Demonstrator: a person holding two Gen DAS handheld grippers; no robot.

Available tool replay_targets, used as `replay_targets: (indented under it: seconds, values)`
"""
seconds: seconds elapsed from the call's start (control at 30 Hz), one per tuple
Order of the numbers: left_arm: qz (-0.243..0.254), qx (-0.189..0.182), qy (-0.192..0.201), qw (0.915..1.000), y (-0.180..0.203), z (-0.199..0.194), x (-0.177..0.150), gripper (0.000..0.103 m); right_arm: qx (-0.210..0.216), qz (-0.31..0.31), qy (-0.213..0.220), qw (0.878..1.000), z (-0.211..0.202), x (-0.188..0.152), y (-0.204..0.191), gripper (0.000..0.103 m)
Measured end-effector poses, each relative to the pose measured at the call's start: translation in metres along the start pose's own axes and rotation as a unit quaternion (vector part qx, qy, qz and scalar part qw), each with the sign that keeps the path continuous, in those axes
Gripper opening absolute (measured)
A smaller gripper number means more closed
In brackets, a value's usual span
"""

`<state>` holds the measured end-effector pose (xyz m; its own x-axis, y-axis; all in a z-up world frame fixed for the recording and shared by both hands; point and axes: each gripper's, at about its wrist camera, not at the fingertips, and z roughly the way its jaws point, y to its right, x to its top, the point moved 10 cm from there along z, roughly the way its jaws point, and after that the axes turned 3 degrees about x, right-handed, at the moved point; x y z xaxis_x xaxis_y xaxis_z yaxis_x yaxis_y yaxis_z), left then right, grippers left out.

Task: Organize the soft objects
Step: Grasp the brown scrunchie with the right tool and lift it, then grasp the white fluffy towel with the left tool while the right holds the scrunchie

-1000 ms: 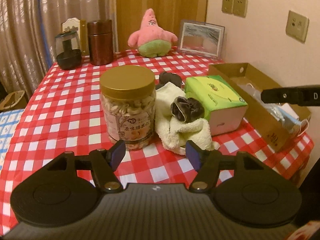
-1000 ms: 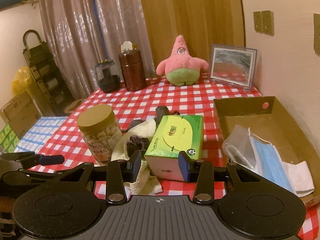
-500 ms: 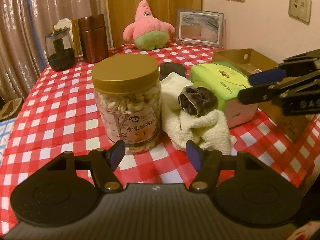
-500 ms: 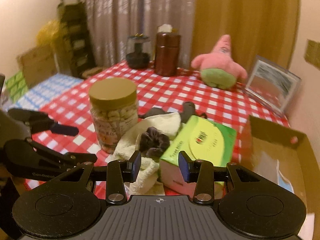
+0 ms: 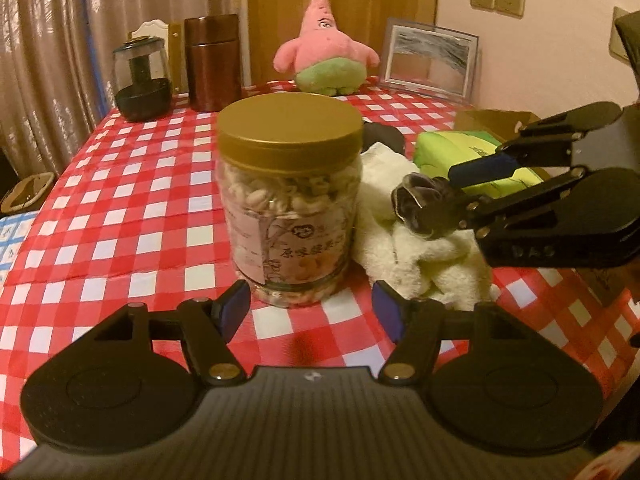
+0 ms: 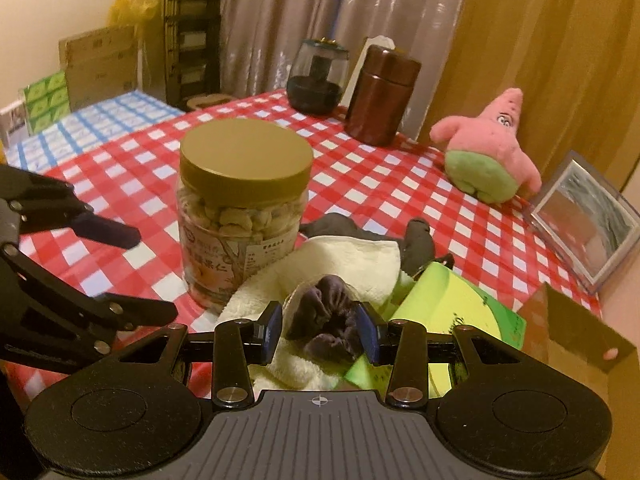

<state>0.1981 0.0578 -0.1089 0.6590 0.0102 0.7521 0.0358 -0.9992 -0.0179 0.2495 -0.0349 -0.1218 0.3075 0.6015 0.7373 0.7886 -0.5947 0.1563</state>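
Between our left gripper (image 5: pixel 311 307) and the towel stands the nut jar (image 5: pixel 290 200), square ahead of its widely spread jaws, which hold nothing. Its label carries Chinese characters we cannot read with confidence. Moving right, the dark scrunchie (image 6: pixel 326 326) lies on the cream towel (image 6: pixel 340 264) on the worktop (image 5: pixel 132 200), bracketed by the jaws of our right gripper (image 6: pixel 321 330), the nearer one; whether they already pinch it we cannot tell. A ruffled ring, it shows no clear long axis. Rightmost, the green tissue pack (image 6: pixel 452 312) bears small print too blurred to read.
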Motion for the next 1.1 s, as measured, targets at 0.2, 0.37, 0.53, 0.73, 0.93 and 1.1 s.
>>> replay_targets:
  seconds: [0.2, 0.37, 0.53, 0.73, 0.93, 1.1]
  values:
    - [-0.031, -0.007, 0.003, 0.9995, -0.005, 0.002, -0.001, 0.064, -0.02, -0.038, -0.014, 0.999, 0.016, -0.002, -0.003, 0.042]
    - [-0.036, -0.01, 0.0, 0.9993, -0.005, 0.003, -0.002, 0.064, -0.021, -0.045, -0.018, 0.999, 0.022, -0.003, -0.005, 0.028]
    - [-0.038, -0.021, -0.006, 0.9991, 0.001, 0.003, -0.004, 0.066, -0.019, -0.019, -0.006, 1.0, 0.013, 0.001, 0.0, 0.008]
    - [-0.05, -0.044, -0.021, 0.9976, 0.014, 0.005, -0.004, 0.07, -0.036, 0.035, 0.042, 0.998, -0.015, 0.012, 0.019, 0.006]
    - [-0.055, -0.062, -0.01, 0.9965, 0.031, 0.007, 0.006, 0.08, -0.07, 0.094, 0.09, 0.989, -0.049, 0.017, 0.046, 0.006]
    - [-0.044, -0.073, -0.004, 0.9964, 0.05, 0.013, 0.013, 0.087, -0.091, 0.128, 0.097, 0.983, -0.066, 0.009, 0.066, 0.006]
